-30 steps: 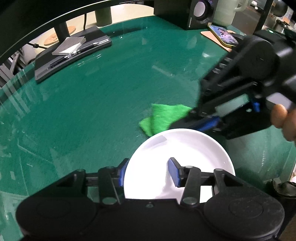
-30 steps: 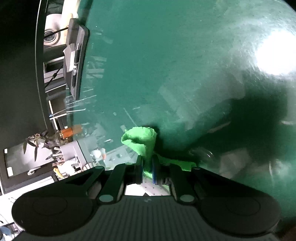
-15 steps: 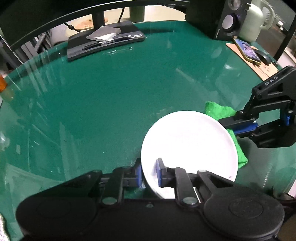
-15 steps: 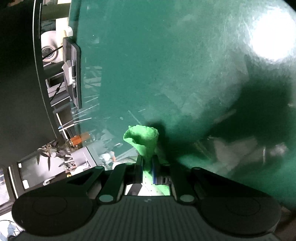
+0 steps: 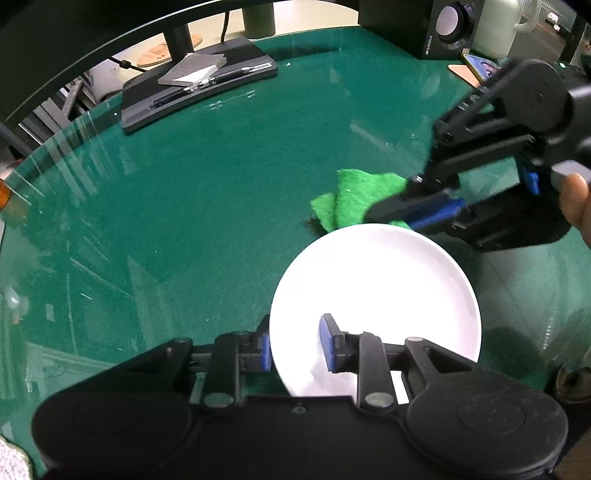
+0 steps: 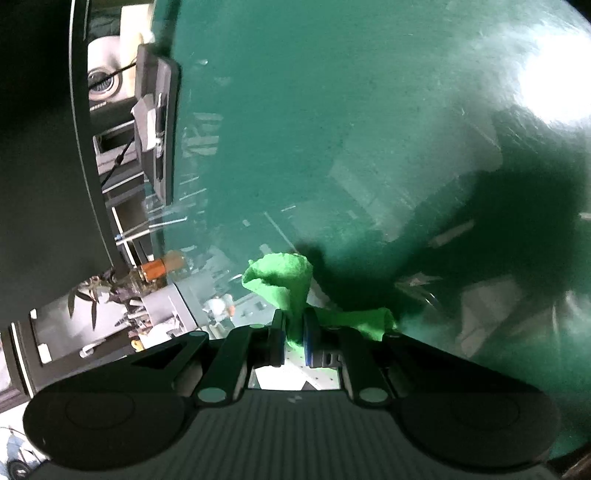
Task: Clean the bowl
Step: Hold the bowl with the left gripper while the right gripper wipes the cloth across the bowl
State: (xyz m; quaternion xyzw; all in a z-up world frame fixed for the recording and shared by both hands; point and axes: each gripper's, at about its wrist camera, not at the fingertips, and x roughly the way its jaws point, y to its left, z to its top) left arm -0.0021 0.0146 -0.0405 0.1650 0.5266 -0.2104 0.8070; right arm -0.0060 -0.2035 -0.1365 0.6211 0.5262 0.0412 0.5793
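Note:
A shallow white bowl lies on the green glass table at the lower right of the left wrist view. My left gripper is open, with one finger outside the near rim and one inside the bowl. My right gripper is shut on a green cloth. In the left wrist view the right gripper holds the cloth at the bowl's far rim. The bowl itself does not show in the right wrist view.
A black monitor stand with pens and a grey pad sits at the back left. A black speaker, a pale mug and a phone on a mat stand at the back right. The table's glass edge curves at left.
My left gripper has opened from its grip on the bowl's near rim. The bowl has shifted right. My right gripper, holding the cloth, has swung from the bowl's right side to its far rim.

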